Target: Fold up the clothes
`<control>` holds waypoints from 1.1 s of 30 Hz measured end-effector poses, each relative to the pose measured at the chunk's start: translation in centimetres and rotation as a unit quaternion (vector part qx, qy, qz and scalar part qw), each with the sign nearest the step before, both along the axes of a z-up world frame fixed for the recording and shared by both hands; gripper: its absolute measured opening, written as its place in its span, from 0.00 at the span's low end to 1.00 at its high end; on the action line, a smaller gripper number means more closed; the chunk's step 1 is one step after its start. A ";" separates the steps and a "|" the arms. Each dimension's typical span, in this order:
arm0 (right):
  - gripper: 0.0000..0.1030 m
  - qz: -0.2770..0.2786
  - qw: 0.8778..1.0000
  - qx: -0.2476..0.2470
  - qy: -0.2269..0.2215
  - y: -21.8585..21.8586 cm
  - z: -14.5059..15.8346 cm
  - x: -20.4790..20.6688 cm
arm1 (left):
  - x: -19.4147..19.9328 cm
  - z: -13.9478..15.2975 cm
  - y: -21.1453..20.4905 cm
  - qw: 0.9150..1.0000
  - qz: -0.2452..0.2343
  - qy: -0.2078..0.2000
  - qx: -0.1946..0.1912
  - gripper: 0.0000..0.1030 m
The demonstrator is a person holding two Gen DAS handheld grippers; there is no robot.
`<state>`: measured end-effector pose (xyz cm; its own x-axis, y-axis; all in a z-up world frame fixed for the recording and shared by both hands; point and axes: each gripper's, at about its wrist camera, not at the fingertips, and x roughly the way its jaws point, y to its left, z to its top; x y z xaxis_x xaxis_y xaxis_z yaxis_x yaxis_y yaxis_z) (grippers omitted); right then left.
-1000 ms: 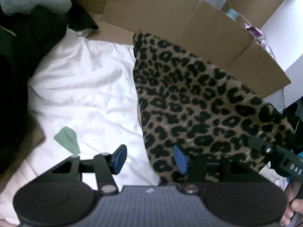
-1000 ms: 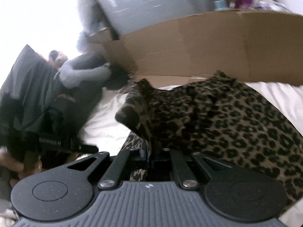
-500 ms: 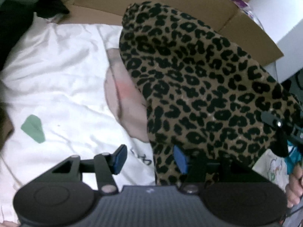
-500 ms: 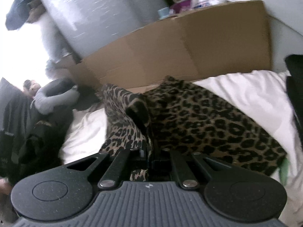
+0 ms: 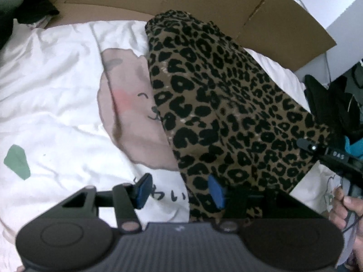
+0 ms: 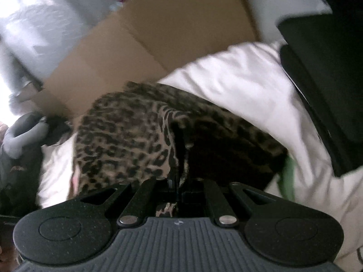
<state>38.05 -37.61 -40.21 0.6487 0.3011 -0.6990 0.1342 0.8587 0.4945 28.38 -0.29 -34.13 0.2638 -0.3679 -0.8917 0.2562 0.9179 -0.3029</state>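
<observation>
Nearest the left wrist camera, the left gripper [image 5: 179,189] stood with its blue-padded fingers [image 5: 143,188] spread wide and holding nothing; the near edge of the leopard-print garment [image 5: 226,122] draped over the right-hand finger, while the left-hand one hung over bare sheet. In the right wrist view the right gripper [image 6: 179,189] had its fingers pressed together on a bunched fold of the same garment [image 6: 127,140], the cloth rising from the pinch in a soft ridge.

The garment was thin, tan cloth with black spots, lying in a long sloping band across a white bedsheet [image 5: 56,90]. The sheet was wrinkled and printed with a pale pink cartoon animal face [image 5: 133,113], some dark script below it, and a green patch [image 5: 17,162] toward the left edge. Left of the garment the sheet lay open and uncovered.

At the right edge a hand [image 5: 347,206] gripped the other tool's dark handle. Beyond the bed stood a brown cardboard box [image 5: 215,6], its plain flaps folded outward; what it held could not be made out. Dark clothing [image 5: 13,13] lay heaped at the far left corner.
</observation>
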 end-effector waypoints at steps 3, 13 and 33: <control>0.01 -0.017 1.000 0.004 0.004 -0.8 -0.5 -0.4 | 0.2 0.1 -0.4 1.000 -0.008 0.001 0.006 0.56; 0.28 -0.084 0.996 0.004 -0.001 -3.1 -0.1 -1.6 | 3.4 1.9 -2.0 1.000 -0.020 0.015 0.017 0.56; 0.02 -0.078 0.997 0.020 -0.018 -4.8 -1.2 -1.6 | 15.4 6.7 -11.6 0.996 0.006 -0.036 0.083 0.48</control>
